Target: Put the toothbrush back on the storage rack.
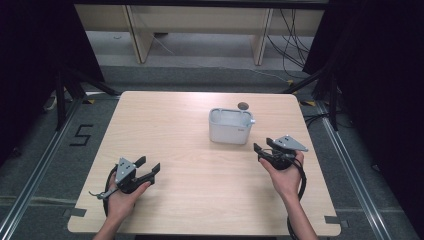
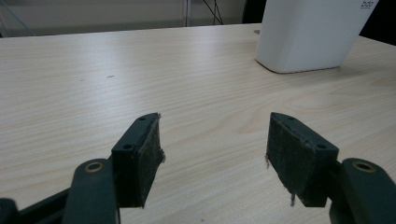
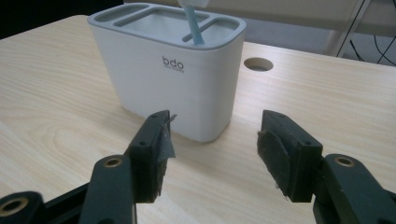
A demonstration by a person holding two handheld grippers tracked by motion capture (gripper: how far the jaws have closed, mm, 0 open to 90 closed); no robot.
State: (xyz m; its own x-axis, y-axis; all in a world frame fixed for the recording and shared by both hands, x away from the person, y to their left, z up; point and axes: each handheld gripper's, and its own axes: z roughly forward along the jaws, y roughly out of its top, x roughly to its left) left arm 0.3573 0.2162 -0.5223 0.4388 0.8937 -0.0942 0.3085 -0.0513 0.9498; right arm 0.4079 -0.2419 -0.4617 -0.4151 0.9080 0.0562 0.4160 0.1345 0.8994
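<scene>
A white holder [image 1: 230,126] with a grey compartmented rim stands upright on the wooden table [image 1: 175,130], right of centre. In the right gripper view the holder [image 3: 173,79] carries the letters "bdo", and a light blue toothbrush [image 3: 192,25] stands in its right-hand compartment. My right gripper [image 1: 265,145] hovers just right of the holder, jaws wide open and empty [image 3: 212,149]. My left gripper [image 1: 148,165] rests low over the table's front left, open, with only bare wood between its jaws [image 2: 215,154]. In the left gripper view the holder [image 2: 313,32] shows at the upper right.
A round cable hole [image 1: 243,105] lies in the table just behind the holder. Dark curtains flank the table on both sides. Wooden furniture legs [image 1: 141,37] and loose cables [image 1: 292,45] are on the floor beyond the far edge.
</scene>
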